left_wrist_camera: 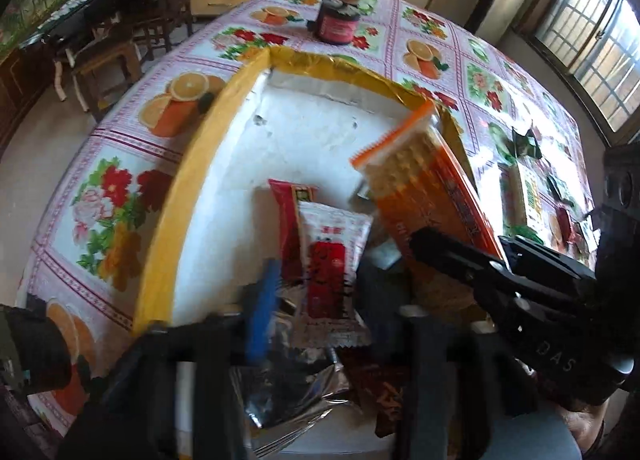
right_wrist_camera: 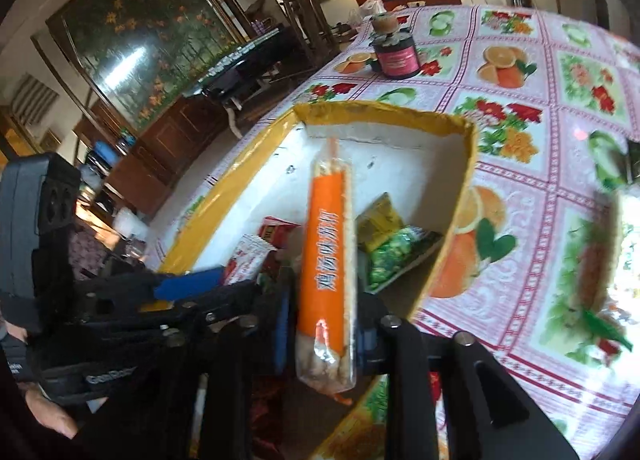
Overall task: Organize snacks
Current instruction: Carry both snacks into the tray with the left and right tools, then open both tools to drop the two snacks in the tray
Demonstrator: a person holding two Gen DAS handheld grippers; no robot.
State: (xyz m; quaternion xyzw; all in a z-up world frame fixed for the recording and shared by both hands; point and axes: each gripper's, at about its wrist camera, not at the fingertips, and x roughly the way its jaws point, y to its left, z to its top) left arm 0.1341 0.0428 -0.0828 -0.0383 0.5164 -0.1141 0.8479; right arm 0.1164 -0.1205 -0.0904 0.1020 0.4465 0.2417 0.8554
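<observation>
A gold-rimmed box (left_wrist_camera: 192, 179) (right_wrist_camera: 464, 187) with a white floor lies on the flowered tablecloth. Inside it are a white-and-red packet (left_wrist_camera: 332, 252), a red packet (left_wrist_camera: 284, 215), a silver foil packet (left_wrist_camera: 288, 392), and yellow (right_wrist_camera: 376, 219) and green packets (right_wrist_camera: 396, 256). My left gripper (left_wrist_camera: 320, 284) is open low in the box, its blue pad clear of the white-and-red packet lying between its fingers. A long orange cracker pack (right_wrist_camera: 326, 260) (left_wrist_camera: 424, 179) leans on the box's right wall. It stands between the fingers of my right gripper (right_wrist_camera: 326, 300), which looks open with small gaps at both pads.
A dark jar with a pink label (left_wrist_camera: 338, 23) (right_wrist_camera: 398, 57) stands on the far side of the table, a small round pot behind it. Several loose snack packets (left_wrist_camera: 528, 195) lie on the cloth right of the box. Wooden chairs (left_wrist_camera: 108, 59) stand off the table's left edge.
</observation>
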